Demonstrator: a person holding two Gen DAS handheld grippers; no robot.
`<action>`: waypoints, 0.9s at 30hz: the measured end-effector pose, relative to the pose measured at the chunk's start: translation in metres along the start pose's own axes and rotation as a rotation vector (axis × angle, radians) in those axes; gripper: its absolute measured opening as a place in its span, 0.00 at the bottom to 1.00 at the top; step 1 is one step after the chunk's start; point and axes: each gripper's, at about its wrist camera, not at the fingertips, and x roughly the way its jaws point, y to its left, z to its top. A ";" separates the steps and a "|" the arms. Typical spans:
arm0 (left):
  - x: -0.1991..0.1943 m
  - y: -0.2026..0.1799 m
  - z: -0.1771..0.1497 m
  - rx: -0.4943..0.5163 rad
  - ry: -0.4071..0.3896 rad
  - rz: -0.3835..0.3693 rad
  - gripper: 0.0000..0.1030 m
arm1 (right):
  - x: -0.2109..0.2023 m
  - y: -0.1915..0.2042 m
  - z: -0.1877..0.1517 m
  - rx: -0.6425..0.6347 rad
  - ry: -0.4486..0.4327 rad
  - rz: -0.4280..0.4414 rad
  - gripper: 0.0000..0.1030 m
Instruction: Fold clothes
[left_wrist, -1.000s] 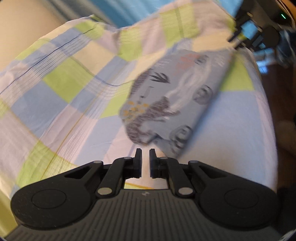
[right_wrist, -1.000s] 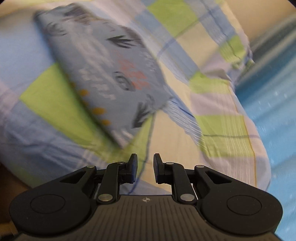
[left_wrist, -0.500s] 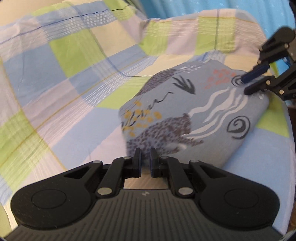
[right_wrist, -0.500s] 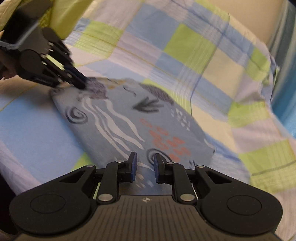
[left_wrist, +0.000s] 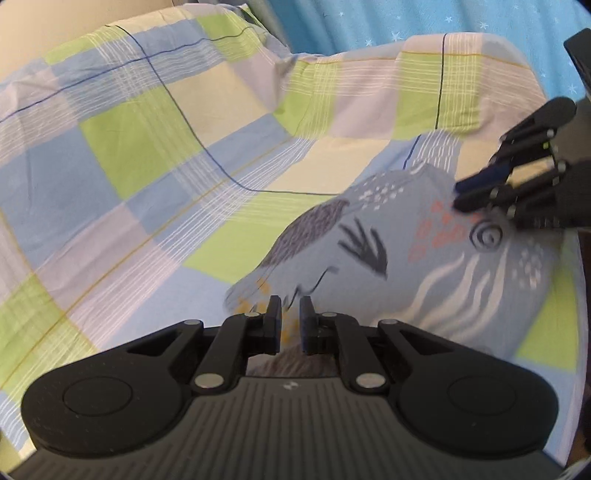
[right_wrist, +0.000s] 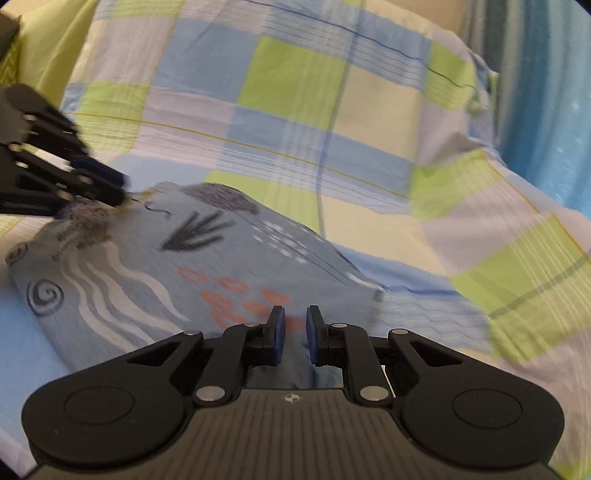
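Counting just one folded garment (left_wrist: 424, 266), blue-grey with squiggle and leaf prints, right ahead of both sets of fingers. Two grippers total: left gripper (left_wrist: 290, 319) low in its own view, right gripper (right_wrist: 294, 326) likewise, each poking in from the side of the other's camera. One checked bedsheet (left_wrist: 147, 147) under everything. One starry blue curtain (left_wrist: 406, 18) way past the fingertips. Nothing else countable.
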 end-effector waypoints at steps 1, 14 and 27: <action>0.009 -0.004 0.003 -0.012 0.015 0.007 0.08 | 0.008 0.002 0.003 -0.009 0.020 0.014 0.16; 0.051 0.034 -0.011 -0.251 0.102 0.198 0.09 | 0.020 -0.060 0.009 0.308 -0.041 -0.060 0.27; 0.049 0.033 -0.011 -0.288 0.063 0.119 0.09 | 0.041 -0.109 -0.011 0.819 -0.001 0.168 0.05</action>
